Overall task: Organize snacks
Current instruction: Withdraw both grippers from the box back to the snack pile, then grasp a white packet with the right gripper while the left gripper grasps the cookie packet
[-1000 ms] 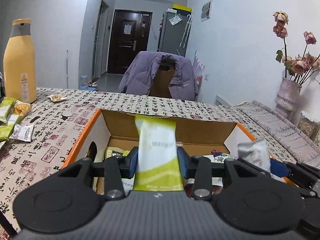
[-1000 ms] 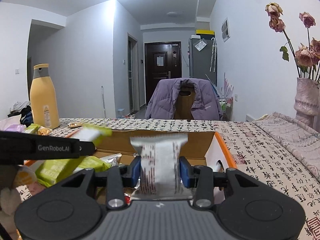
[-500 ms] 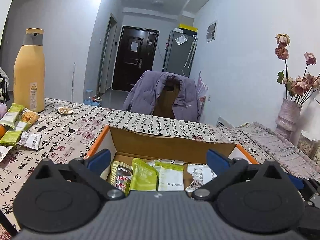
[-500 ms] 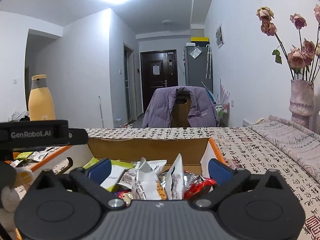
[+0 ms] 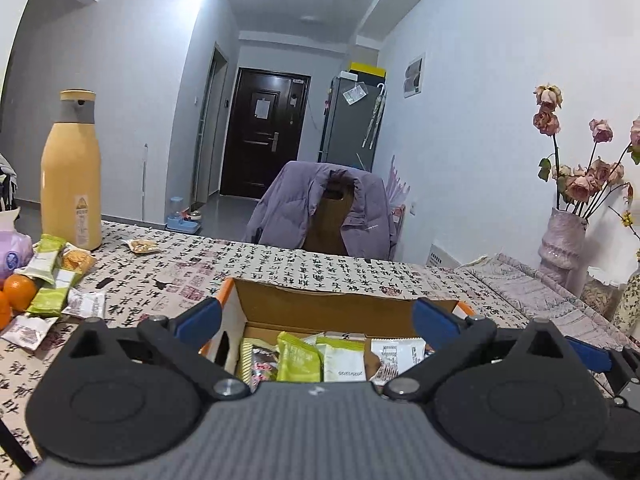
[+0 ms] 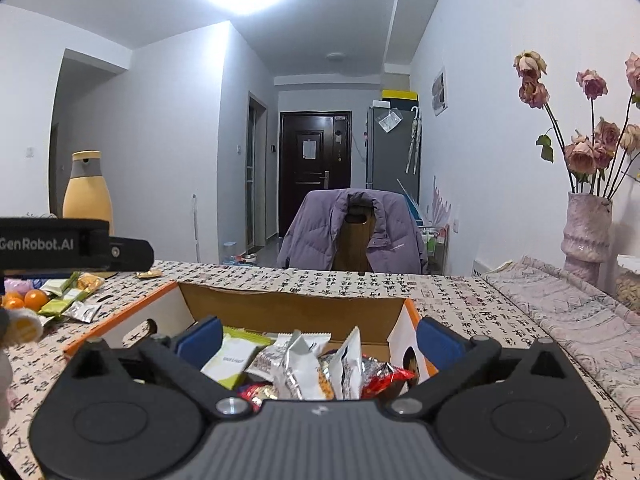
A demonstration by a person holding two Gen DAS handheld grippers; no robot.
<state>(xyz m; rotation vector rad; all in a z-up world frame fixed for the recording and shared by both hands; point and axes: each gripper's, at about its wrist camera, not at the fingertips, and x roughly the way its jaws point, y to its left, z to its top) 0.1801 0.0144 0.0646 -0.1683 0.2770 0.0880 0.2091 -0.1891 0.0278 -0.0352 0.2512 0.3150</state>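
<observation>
Yellow bottle (image 5: pixel 71 172) (calligraphy-print tablecloth (image 5: pixel 304 268))

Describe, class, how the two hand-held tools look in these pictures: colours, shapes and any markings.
Both match. The left tool and the right tool each have a grey ribbed body, two round black discs, black angular link arms with silver pivot screws, and blue pads on the fingertips. In the right wrist view, the left tool's black side bar carries white lettering, GenRobot.AI.

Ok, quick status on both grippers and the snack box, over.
Left gripper open, empty. Right gripper open, empty. Cardboard box holds packets; more loose packets left on table. Nothing blocking.
</observation>
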